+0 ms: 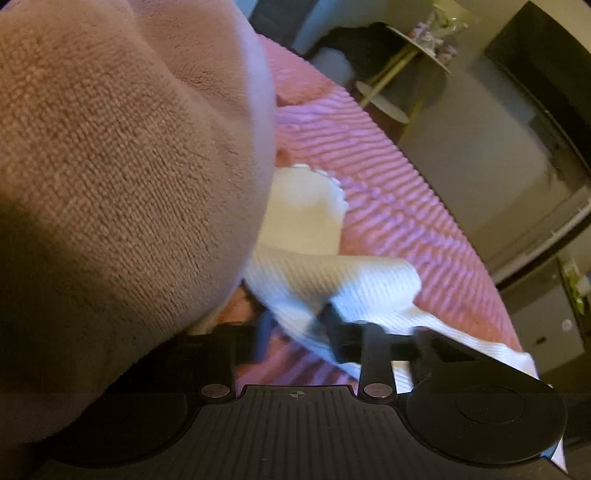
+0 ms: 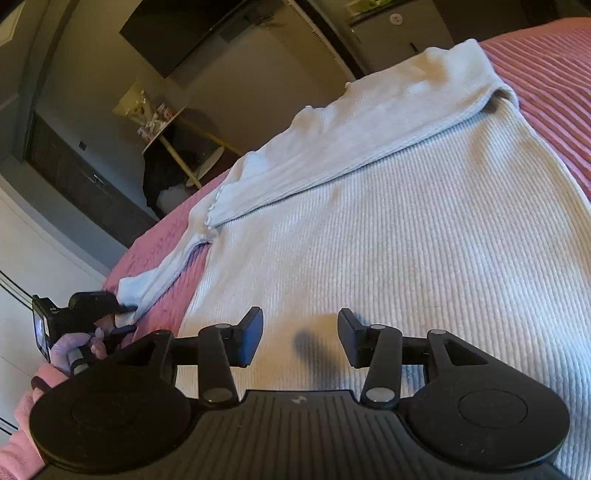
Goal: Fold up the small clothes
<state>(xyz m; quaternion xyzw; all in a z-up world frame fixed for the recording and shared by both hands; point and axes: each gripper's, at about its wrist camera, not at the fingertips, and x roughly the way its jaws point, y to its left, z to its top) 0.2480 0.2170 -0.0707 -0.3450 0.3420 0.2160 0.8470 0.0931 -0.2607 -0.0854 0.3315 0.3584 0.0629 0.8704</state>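
A white ribbed sweater (image 2: 388, 240) lies spread on a pink ribbed bedspread (image 2: 554, 74), with one sleeve folded across its chest. Its other sleeve (image 2: 166, 266) stretches out to the left. In the right wrist view my left gripper (image 2: 123, 318) pinches that sleeve's cuff. In the left wrist view the white sleeve (image 1: 332, 280) runs between the blurred fingers of the left gripper (image 1: 295, 328), low over the bedspread (image 1: 388, 192). My right gripper (image 2: 301, 339) is open just above the sweater's body, with nothing between its fingers.
A person's pink fleece sleeve (image 1: 110, 166) fills the left of the left wrist view. Beyond the bed's edge stand a round side table (image 2: 162, 122) with yellow legs, a dark heap (image 2: 166, 173) on the floor and a low dark cabinet (image 2: 74, 177). A dark screen (image 2: 192, 33) hangs on the wall.
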